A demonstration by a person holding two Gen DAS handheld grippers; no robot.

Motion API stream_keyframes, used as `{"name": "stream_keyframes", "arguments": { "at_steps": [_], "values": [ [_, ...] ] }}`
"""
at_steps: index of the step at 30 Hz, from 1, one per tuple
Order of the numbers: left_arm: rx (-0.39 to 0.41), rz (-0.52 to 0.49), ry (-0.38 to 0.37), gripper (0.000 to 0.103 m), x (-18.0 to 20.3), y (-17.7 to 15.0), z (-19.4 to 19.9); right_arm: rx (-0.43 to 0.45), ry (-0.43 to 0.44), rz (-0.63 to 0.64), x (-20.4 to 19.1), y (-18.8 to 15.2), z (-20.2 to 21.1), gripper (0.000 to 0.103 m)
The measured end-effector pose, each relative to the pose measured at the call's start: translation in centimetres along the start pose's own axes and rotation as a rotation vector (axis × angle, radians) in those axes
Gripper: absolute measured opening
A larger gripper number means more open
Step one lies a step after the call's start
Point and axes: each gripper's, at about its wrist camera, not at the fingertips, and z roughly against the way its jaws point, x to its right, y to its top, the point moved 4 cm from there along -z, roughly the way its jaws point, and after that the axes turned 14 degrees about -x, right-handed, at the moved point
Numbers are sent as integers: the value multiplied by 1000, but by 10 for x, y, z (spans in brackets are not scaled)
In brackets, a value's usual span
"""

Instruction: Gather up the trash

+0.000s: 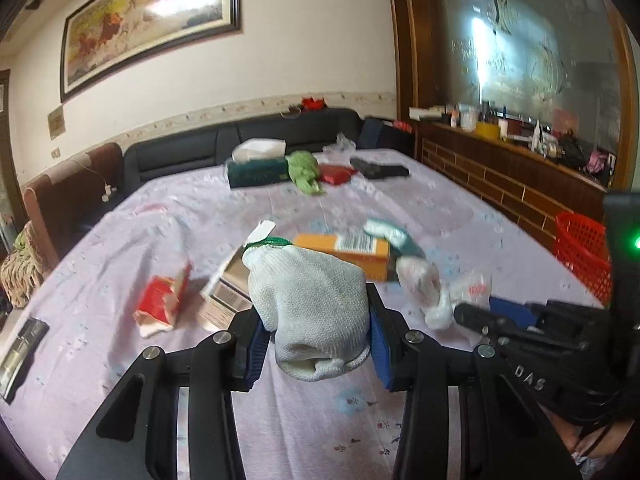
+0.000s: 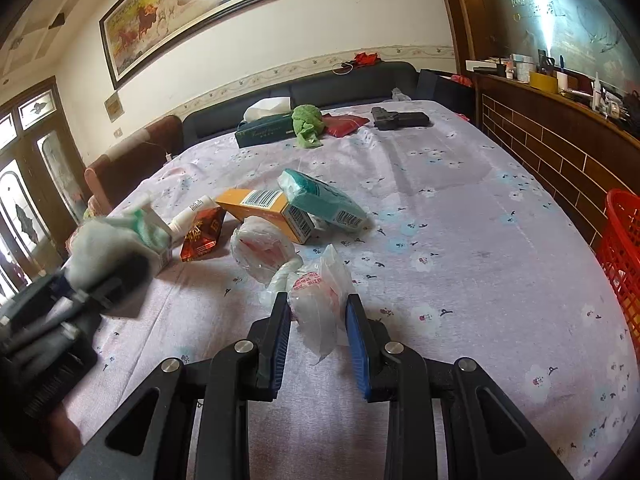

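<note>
In the left wrist view, a white knitted glove (image 1: 310, 312) is held between the 2 blue pads of the left gripper (image 1: 316, 344), which is closed on it; the glove stands up from the jaws and its cuff with the green edge points away from the camera. In the right wrist view, a crumpled clear plastic bag (image 2: 320, 312) is gripped between the pads of the right gripper (image 2: 318, 332), with its twisted end lying on the flowered tablecloth (image 2: 460, 208) just ahead of the left pad.

The step in hand is judged to be the picking up: both pieces are already taken, and nothing is yet dropped. The next move calls for carrying them to the red basket (image 2: 624, 256) (probably the bin), which stands at the table edge far to the right of the right gripper, and for opening the jaws only above it.

More trash is left ahead of the tongs: an orange box (image 2: 266, 212), a teal packet (image 2: 320, 200) leaning on it, and a red torn packet (image 1: 160, 300) to the left of the left gripper.
</note>
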Motion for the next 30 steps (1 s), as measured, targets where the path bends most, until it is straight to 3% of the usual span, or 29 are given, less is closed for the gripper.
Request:
{"name": "stream_keyframes", "arguments": {
  "at_steps": [7, 8, 10, 14, 16, 21, 30],
  "values": [
    [88, -45, 30, 42, 7, 3, 19, 23, -17, -7, 2, 1, 16, 30],
    [66, -44, 5, 42, 6, 4, 15, 26, -20, -5, 2, 2, 18, 30],
    [-57, 44, -89, 42, -8, 5, -6, 30, -21, -3, 2, 1, 22, 30],
    [-45, 17, -7, 42, -8, 1, -8, 34, -16, -1, 1, 0, 26, 30],
    [-35, 6, -28, 42, -2, 1, -4, 39, -14, -1, 0, 0, 28, 30],
    [-6, -28, 1, 42, 8, 1, 1, 51, -14, 5, -2, 0, 33, 30],
    [-40, -24, 25, 42, 11, 1, -9, 49, -11, 10, -4, -2, 35, 30]
  ]
}}
